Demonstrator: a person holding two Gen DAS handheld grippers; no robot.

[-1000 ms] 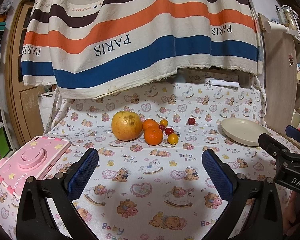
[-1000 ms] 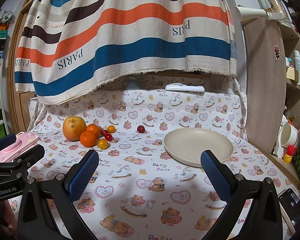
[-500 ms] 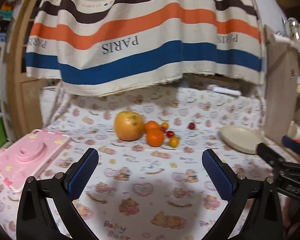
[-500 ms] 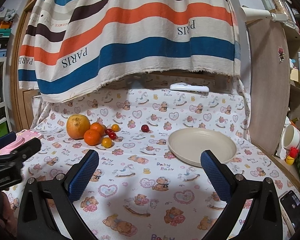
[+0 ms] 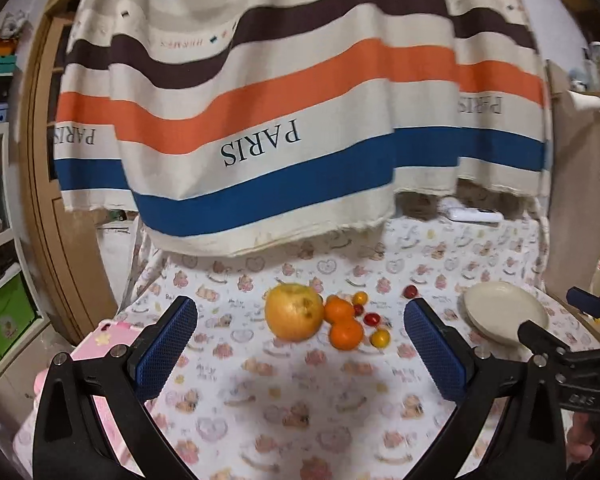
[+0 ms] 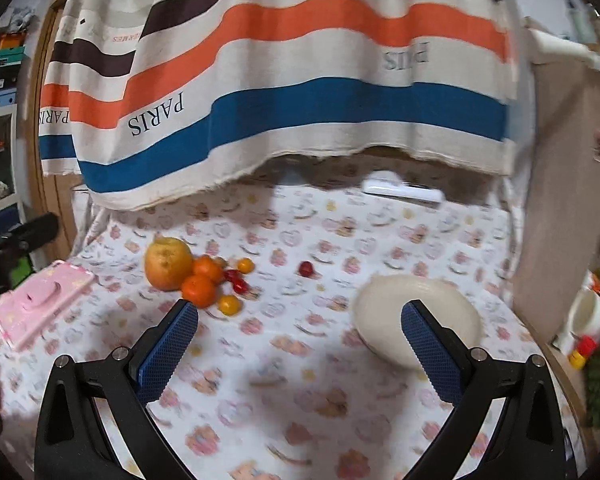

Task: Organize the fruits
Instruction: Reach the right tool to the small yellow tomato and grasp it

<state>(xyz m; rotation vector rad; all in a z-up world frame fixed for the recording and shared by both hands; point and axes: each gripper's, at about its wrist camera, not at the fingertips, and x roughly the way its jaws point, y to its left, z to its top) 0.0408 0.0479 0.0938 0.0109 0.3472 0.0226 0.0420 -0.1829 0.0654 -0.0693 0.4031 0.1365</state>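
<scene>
Hovering empty, jaws apart, left gripper [image 5: 300,344] and right gripper [image 6: 298,340] face the fruit cluster [image 5: 324,318] ahead on the tabletop [image 5: 300,412]; plate [image 6: 416,316] sits just beyond the right gripper. Approach step, nothing grasped; next likely reaching in and closing on one fruit.

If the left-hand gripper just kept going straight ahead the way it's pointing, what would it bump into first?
Probably the fruit. The left gripper, open and empty, points across bare printed cloth toward the big yellow apple and the front orange, which sit between its fingers' line. Depth is hard to judge in this blurred view.
</scene>
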